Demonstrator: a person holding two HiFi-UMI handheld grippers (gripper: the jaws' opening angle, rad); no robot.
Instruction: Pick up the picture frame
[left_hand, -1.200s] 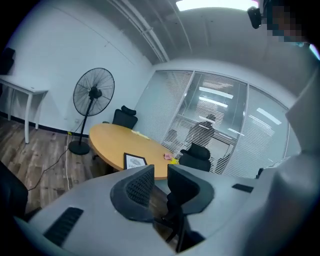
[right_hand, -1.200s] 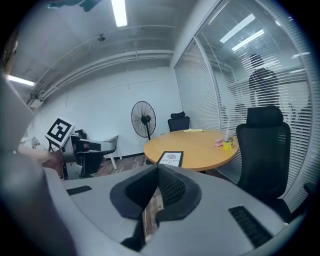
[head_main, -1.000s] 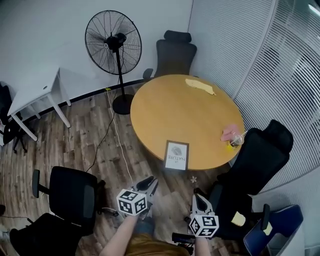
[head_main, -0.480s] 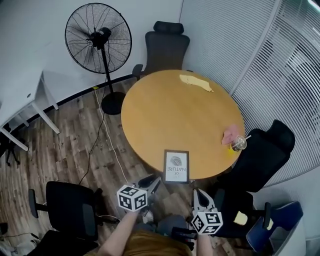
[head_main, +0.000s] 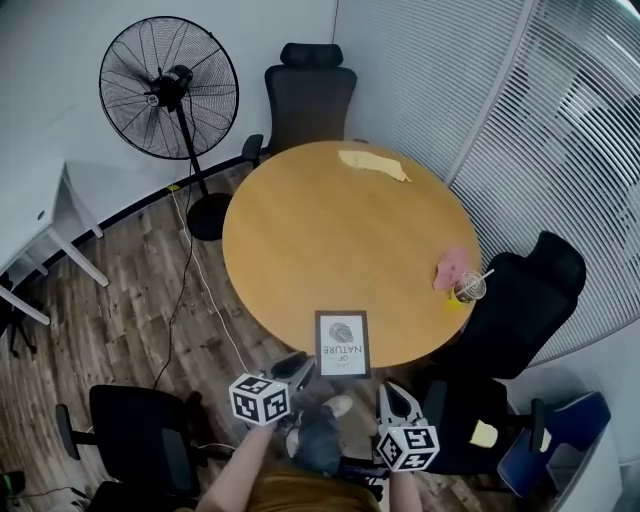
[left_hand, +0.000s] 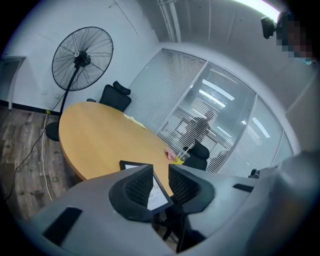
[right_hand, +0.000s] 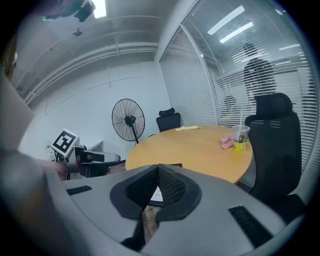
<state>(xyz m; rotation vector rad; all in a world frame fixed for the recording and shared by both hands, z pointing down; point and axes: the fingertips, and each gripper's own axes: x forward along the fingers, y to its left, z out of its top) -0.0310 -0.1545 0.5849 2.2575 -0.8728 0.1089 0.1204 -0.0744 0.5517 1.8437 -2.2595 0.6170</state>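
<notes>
The picture frame (head_main: 342, 343) is black with a white print and lies flat at the near edge of the round wooden table (head_main: 330, 240). My left gripper (head_main: 301, 366) hovers just short of the frame's near left corner. Its jaws are opening with a narrow gap and nothing between them. In the left gripper view the frame (left_hand: 158, 196) shows beyond the left gripper (left_hand: 160, 170). My right gripper (head_main: 388, 394) is below the frame's right side, off the table. Its tips meet with nothing held, and the frame (right_hand: 175, 164) peeks over the right gripper (right_hand: 158, 168).
A plastic cup with a straw (head_main: 466, 288) and a pink cloth (head_main: 451, 265) sit at the table's right edge, and a yellow cloth (head_main: 372, 164) lies at the far side. Black office chairs (head_main: 520, 300) (head_main: 310, 85) (head_main: 140, 430) ring the table. A standing fan (head_main: 168, 88) stands at the back left.
Both grippers have come forward toward the table's near edge, and the frame now lies much closer to their tips. The left jaws stand slightly wider.
</notes>
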